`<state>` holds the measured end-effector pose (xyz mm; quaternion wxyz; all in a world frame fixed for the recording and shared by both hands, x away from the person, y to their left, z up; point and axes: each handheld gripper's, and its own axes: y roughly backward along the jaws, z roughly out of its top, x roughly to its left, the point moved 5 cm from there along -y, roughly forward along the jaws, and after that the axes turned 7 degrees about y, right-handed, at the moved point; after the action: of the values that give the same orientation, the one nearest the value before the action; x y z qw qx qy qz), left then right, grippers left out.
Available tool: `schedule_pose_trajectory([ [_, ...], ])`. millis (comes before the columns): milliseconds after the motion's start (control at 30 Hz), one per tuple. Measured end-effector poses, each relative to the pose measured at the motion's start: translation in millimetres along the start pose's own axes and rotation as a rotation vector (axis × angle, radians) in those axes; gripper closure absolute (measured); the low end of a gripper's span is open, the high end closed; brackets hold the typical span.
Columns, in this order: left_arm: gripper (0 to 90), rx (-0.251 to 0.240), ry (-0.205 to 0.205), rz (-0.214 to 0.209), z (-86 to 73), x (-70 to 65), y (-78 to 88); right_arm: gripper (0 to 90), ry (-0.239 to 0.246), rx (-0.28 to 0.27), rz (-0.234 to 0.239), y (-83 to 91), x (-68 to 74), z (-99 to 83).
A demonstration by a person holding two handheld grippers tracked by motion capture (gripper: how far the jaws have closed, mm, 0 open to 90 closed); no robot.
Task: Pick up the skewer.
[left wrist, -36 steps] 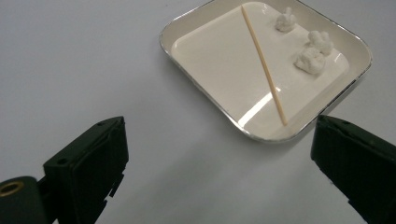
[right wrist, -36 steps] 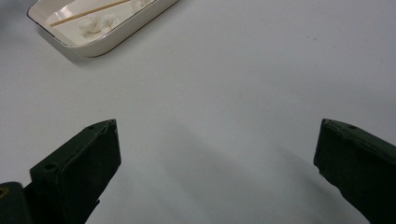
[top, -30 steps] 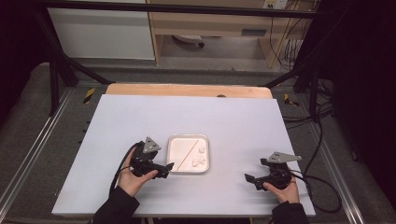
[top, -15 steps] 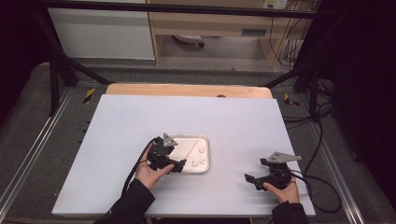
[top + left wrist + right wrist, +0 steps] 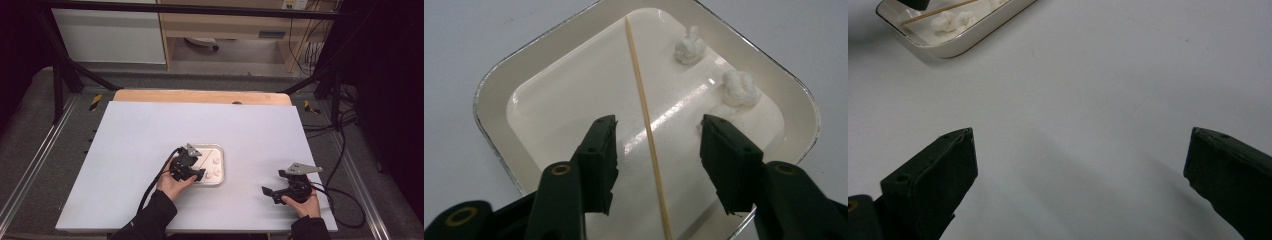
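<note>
Jaws of my left gripper (image 5: 658, 150) are closing around the thin wooden skewer (image 5: 645, 125) in the cream square tray (image 5: 494, 95), not yet touching; my right gripper (image 5: 1080, 170) is gaping wide over the white desk (image 5: 1108, 90).

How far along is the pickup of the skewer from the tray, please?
Done: the left claw is over the tray, straddling the skewer. In hand: its jaws have just been closing, not yet touching. Left: grip and lift. The right claw waits open.

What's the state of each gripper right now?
Left gripper: open, jaws just been closing, astride the thin wooden skewer in the white square dish, pads not touching it.
Right gripper: open wide, nothing held.
</note>
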<state>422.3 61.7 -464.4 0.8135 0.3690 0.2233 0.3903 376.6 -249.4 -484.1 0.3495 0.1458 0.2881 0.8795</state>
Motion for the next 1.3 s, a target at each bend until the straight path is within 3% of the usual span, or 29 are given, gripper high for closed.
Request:
schedule_pose_trajectory([
  [233,65.1,0.008,-0.003,0.012,-3.5,0.6,-4.8,1.4,0.002,0.000,0.000,0.0,0.0,-0.1],
  [800,84.9,-0.007,0.000,0.041,-6.7,-0.5,-10.0,1.4,0.003,-0.001,0.000,0.1,0.1,-0.1],
  [1133,88.3,-0.019,0.009,0.047,-7.3,-1.9,-10.5,1.4,0.002,-0.001,0.003,0.0,0.4,0.0],
  [1300,88.9,-0.032,0.034,0.035,-8.2,-1.1,-10.2,1.4,0.000,0.000,0.005,0.0,0.7,-0.1],
])
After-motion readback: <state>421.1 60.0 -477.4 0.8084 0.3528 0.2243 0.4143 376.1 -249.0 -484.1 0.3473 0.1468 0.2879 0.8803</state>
